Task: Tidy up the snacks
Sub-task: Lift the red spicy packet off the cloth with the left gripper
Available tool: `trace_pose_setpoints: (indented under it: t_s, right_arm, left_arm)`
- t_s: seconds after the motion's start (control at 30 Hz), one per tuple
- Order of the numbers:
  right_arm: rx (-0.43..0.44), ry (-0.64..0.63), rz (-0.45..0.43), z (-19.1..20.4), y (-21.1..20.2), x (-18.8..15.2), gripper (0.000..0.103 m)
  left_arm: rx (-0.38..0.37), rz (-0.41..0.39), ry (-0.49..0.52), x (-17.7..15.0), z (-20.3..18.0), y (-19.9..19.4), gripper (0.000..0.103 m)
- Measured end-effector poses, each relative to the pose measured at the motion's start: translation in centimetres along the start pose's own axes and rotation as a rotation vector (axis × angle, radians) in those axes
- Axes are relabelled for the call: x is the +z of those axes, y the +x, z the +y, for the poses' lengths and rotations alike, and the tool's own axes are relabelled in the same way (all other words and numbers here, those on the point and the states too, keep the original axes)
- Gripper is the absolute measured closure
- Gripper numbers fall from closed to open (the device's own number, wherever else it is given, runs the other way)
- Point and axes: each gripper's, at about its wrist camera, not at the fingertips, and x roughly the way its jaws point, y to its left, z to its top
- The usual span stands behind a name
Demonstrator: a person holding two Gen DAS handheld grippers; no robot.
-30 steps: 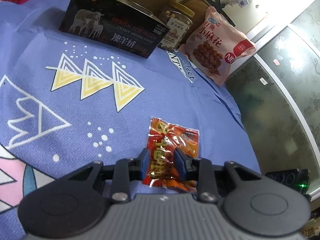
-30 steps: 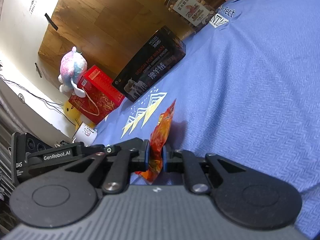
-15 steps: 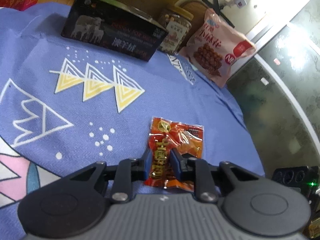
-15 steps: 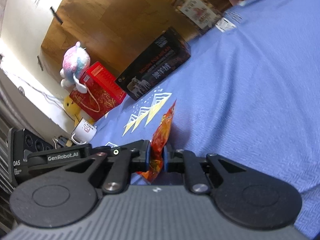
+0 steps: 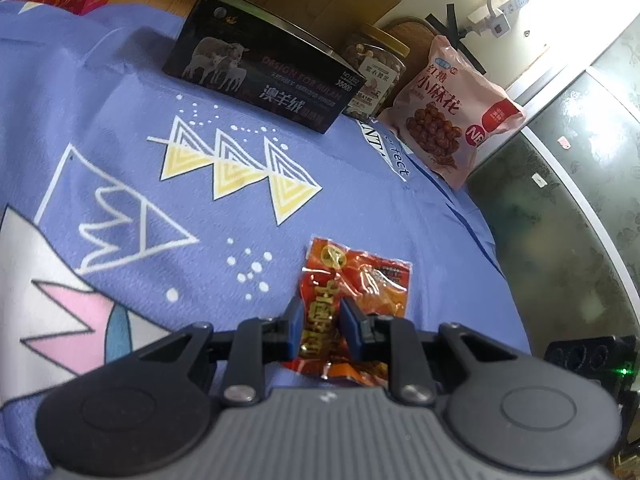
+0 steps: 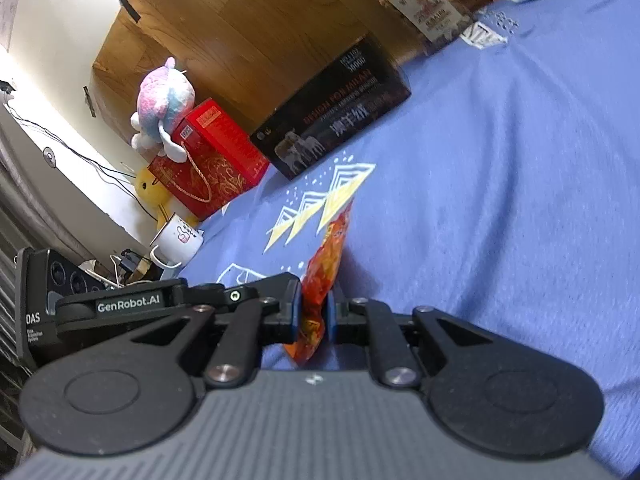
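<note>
A small red-orange snack packet lies on the blue patterned cloth. My left gripper has its blue pads around the packet's near end, close against it. My right gripper is shut on an orange-red snack packet, held edge-on and upright just above the cloth. The left gripper's body shows in the right wrist view, just left of my right fingers. A pink snack bag and a nut jar stand at the far edge of the cloth.
A black tin box stands at the back beside the jar. In the right wrist view, a red gift box, a plush toy and a white mug sit beyond the cloth's left edge. A dark glass surface lies right.
My left pads closed in from wide apart to close around the packet. The right gripper keeps its hold and has shifted slightly.
</note>
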Motion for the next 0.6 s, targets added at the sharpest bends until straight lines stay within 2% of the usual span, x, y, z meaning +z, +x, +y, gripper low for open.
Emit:
trace_pose_setpoints:
  t_s: [0.17, 0.6]
  right_arm:
    - [0.006, -0.013, 0.003, 0.4, 0.1, -0.3, 0.087]
    - [0.004, -0.071, -0.024, 1.5, -0.1, 0.0, 0.087]
  left_arm:
    - [0.015, -0.007, 0.007, -0.2, 0.0, -0.4, 0.083]
    - [-0.008, -0.044, -0.010, 0.3, -0.2, -1.2, 0.083]
